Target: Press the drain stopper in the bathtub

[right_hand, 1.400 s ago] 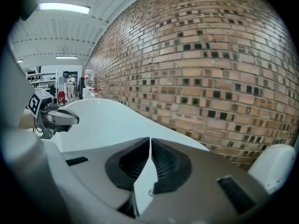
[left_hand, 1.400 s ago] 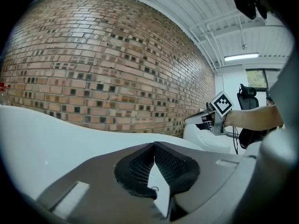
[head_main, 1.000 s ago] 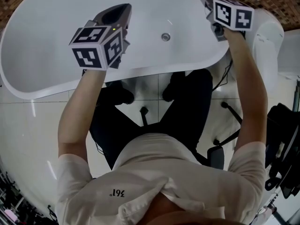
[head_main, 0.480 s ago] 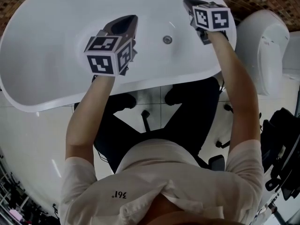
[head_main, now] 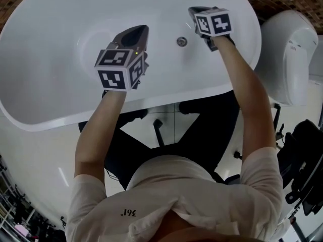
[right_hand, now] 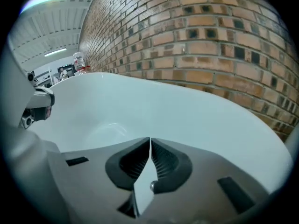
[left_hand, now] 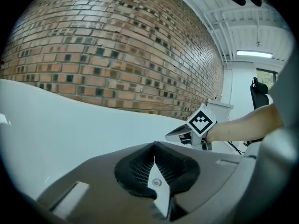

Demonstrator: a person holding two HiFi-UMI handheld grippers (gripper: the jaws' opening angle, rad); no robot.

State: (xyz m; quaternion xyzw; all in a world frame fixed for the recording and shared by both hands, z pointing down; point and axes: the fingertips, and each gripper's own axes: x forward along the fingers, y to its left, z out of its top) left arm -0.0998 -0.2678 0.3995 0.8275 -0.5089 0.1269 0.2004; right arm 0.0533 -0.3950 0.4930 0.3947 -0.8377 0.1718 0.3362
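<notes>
Overhead, the head view showed both grippers held above the white bathtub [head_main: 45,74]. The left gripper [head_main: 135,34] hung over the middle of the basin. The right gripper [head_main: 196,11] hung over its far right part. The drain stopper [head_main: 181,41], a small round metal disc, sat on the tub floor between the two, nearer the right gripper. Neither gripper touched it.

Jaw state:
- Left gripper view: the two jaws were pressed together. The ribbed pads [left_hand: 140,164] met along a single seam with nothing between them.
- Right gripper view: the jaws were likewise closed tip to tip and held nothing.

View differences:
- The left gripper view looked across the tub rim. It showed the right gripper side-on with its marker cube [left_hand: 202,120] and the forearm behind it, set against a brick wall [left_hand: 117,55].
- The right gripper view showed the tub's curved inner wall, part of the left gripper at the left edge, and a bottle [right_hand: 80,62] far off.
- Neither gripper view showed the drain stopper; only the head view did.
- Only the head view showed a rounded white fixture [head_main: 287,49] beside the tub's right end.
</notes>
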